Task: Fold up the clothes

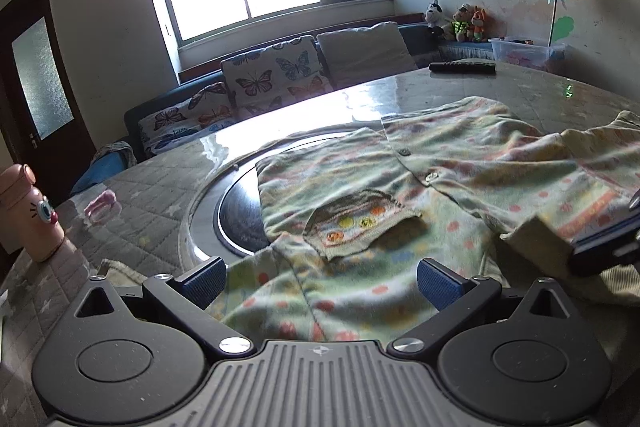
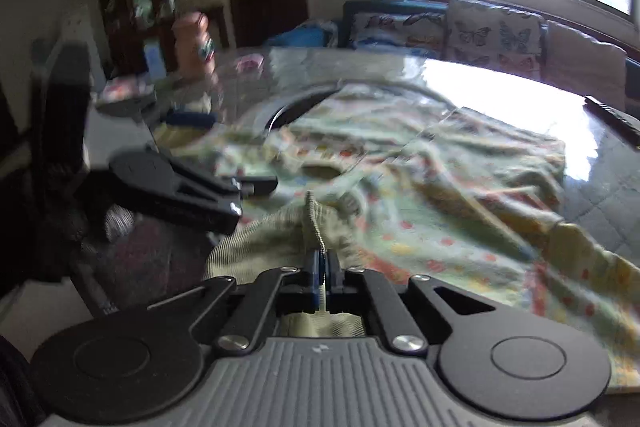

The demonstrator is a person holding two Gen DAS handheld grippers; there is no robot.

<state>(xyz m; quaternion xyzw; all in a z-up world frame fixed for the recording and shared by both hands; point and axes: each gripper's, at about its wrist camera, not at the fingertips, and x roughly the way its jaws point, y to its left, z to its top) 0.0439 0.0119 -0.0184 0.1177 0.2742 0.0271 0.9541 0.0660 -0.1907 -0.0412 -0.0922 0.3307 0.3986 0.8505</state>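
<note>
The left gripper (image 1: 320, 281) is being held with its jaws spread wide apart, nothing between the blue pads (image 1: 434, 285); it is hovering just over the near edge of the garment (image 1: 400, 195), and contact cannot be judged. The right gripper (image 2: 324, 267) is being held with its jaws pressed together on a ribbed, olive-coloured cuff (image 2: 316, 219) of the same garment, a narrow fold of cloth being pinched upright between the pads. The garment, pale green with coloured dots and stripes, is being spread across the round table (image 1: 400, 95), partly covering the dark inset disc (image 1: 240, 219) at the table's middle. A small pocket (image 1: 356, 227) with coloured dots is lying on its front, beside a row of buttons (image 1: 430, 177). No brand or readable writing is being shown on the garment or grippers; only a small emblem is visible on each gripper body. A pink bottle (image 1: 30, 215) with a cartoon eye is standing at the table's left edge, and a dark remote control (image 1: 462, 67) is lying at the far side.
</note>
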